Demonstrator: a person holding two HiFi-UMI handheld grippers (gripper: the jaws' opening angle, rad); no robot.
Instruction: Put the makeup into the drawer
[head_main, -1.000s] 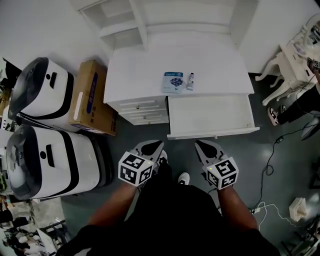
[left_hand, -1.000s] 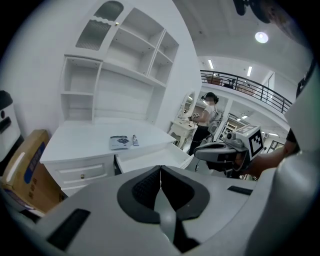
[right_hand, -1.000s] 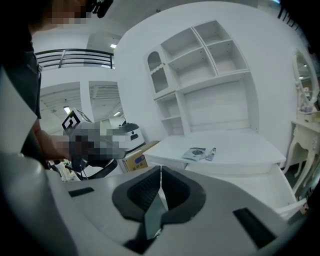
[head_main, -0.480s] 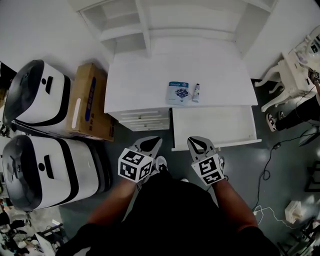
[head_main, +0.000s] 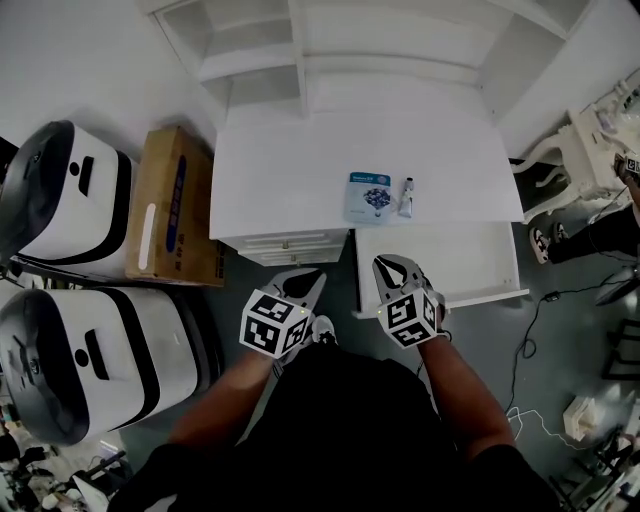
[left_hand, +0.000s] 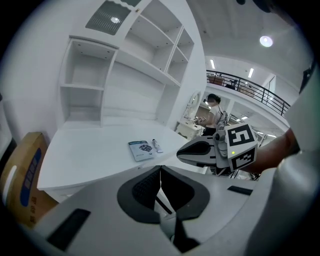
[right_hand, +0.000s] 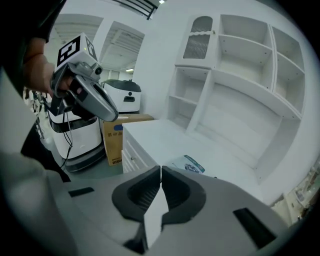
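A flat blue makeup packet (head_main: 371, 197) lies on the white desk (head_main: 290, 170) near its front edge, with a small white tube (head_main: 407, 197) just to its right. The same packet (left_hand: 141, 149) and tube (left_hand: 157, 145) show in the left gripper view; the packet (right_hand: 192, 164) shows in the right gripper view. Below them the open drawer (head_main: 470, 262) stands pulled out, white inside. My left gripper (head_main: 303, 287) is shut and empty in front of the desk's small drawers. My right gripper (head_main: 392, 270) is shut and empty, over the open drawer's near left corner.
Two white and black machines (head_main: 70, 200) and a cardboard box (head_main: 170, 205) stand left of the desk. White shelves (head_main: 300, 60) rise behind it. Small closed drawers (head_main: 285, 245) sit under the desk's left half. A white chair (head_main: 585, 150) and cables are at the right.
Both grippers have moved up the head view toward the desk. The right one has rolled and now reaches the open drawer's front corner. The view has shifted so the desk sits lower.
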